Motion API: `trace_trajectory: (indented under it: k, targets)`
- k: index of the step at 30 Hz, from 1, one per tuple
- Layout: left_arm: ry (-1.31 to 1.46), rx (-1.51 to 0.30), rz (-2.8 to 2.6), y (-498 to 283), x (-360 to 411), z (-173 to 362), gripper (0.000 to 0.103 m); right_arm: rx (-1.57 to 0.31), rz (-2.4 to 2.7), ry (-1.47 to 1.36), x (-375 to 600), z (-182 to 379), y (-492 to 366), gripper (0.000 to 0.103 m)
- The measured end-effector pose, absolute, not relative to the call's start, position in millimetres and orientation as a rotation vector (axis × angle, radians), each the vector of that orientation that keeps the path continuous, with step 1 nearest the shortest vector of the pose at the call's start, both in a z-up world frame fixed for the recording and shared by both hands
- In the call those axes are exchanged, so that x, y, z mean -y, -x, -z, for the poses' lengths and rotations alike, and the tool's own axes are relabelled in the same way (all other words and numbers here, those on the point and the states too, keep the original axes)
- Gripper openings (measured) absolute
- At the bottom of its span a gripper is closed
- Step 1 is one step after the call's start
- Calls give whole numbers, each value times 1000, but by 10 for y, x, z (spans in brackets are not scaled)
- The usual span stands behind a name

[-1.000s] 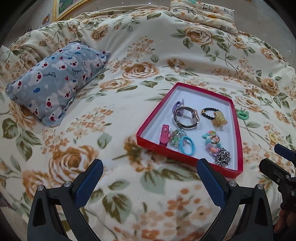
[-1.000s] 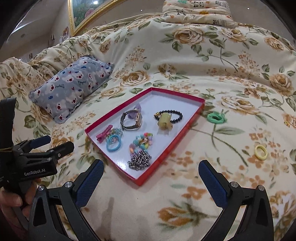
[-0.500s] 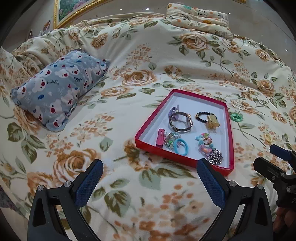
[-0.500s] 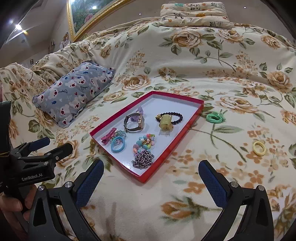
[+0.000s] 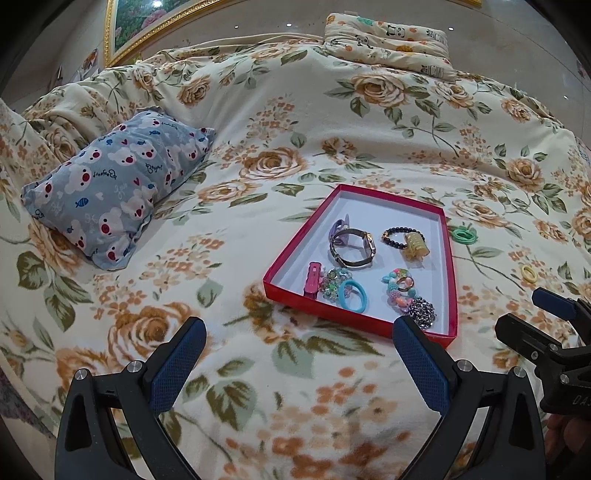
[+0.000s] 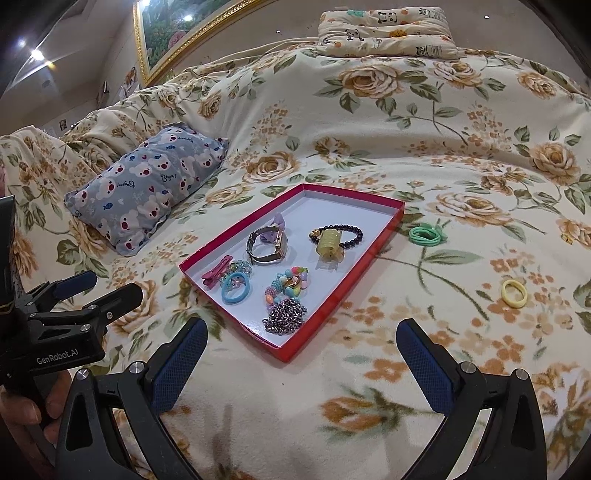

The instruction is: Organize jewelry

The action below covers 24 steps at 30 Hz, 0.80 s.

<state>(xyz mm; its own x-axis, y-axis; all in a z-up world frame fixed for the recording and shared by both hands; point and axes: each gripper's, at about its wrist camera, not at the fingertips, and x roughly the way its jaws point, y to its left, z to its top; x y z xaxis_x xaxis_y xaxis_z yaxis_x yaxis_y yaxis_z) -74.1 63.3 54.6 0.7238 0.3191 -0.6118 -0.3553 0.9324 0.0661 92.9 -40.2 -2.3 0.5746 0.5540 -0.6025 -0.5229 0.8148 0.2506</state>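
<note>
A red tray lies on the flowered bed. It holds a watch, a dark bead bracelet with a yellow clip, a blue hair tie, a pink clip, colourful beads and a silver chain. A green hair tie and a yellow hair tie lie on the blanket right of the tray. My left gripper and right gripper are open and empty, held before the tray.
A blue bear-print pillow lies left of the tray. A folded panda-print quilt sits at the far edge. A gold picture frame hangs behind.
Both grippers have pulled back and up from the tray, which looks smaller and farther. Nothing on the bed has moved.
</note>
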Motion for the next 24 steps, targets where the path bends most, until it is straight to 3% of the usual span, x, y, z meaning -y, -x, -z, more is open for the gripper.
trace_trajectory:
  k: [24]
  targets:
    - [57,-672,-363,732,-617,-529,102,-709,-631,-48,409,-39,-864,103]
